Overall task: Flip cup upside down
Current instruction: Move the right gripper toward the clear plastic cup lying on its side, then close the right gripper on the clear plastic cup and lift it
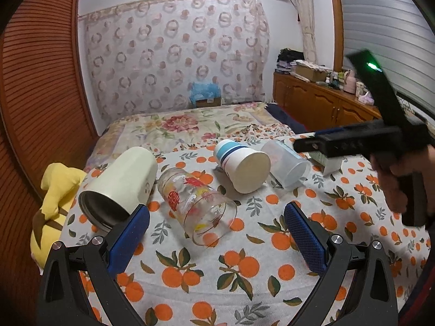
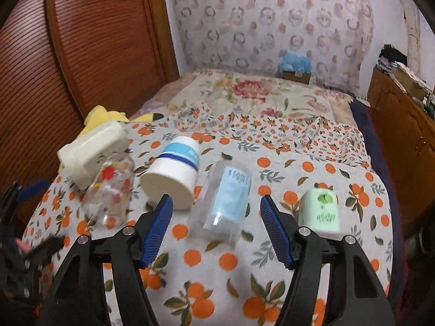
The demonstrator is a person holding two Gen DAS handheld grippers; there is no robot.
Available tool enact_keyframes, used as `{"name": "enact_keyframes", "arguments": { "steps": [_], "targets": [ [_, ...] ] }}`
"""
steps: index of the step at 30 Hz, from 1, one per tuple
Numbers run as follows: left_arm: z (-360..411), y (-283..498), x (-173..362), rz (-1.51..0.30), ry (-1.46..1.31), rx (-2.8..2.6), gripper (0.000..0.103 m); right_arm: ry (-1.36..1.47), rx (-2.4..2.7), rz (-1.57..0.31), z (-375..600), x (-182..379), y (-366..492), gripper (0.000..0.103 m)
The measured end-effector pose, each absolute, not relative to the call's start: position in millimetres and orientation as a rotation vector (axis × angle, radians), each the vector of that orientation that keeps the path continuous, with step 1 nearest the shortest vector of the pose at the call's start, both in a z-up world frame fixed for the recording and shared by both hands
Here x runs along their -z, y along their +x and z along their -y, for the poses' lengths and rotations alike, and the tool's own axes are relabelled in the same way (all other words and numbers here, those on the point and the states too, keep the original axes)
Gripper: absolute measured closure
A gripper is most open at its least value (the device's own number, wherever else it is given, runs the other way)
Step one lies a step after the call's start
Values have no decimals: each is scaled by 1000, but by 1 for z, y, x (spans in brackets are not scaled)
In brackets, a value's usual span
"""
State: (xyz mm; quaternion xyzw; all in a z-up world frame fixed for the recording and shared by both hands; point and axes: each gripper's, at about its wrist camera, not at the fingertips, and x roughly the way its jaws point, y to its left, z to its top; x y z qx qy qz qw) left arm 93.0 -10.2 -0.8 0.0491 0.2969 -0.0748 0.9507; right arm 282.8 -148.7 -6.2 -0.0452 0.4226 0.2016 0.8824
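Note:
Several cups lie on their sides on the orange-print cloth. In the left wrist view a clear printed glass lies just ahead of my open, empty left gripper, its mouth toward me. Beside it lie a cream steel-lined tumbler, a white paper cup with blue stripes and a clear plastic cup. In the right wrist view my right gripper is open and empty, the clear plastic cup between and ahead of its fingers. The striped cup and printed glass lie left. A green cup stands upside down at right.
A yellow plush toy sits at the cloth's left edge by the wooden louvred door. A floral bedspread stretches behind the cups. A wooden cabinet with clutter stands at right. My right gripper's body hovers over the far right cups.

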Motion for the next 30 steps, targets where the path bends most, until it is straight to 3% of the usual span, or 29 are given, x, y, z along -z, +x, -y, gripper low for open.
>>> {"name": "enact_keyframes", "arguments": {
  "steps": [19,21,22,30],
  "targets": [
    [19,85,27,-660,88,205,7,-56,-339,-1167,127,50,348,36],
    [19,88,26,-662,84,207,7,-56,-335,-1179,127,54,348,36],
    [18,89,26,-661,88,201,7,-53,-339,-1184,127,56,347,42],
    [9,87,24,-659,83,184,7,-59,-356,-1148,135,36,321,43]
  ]
}}
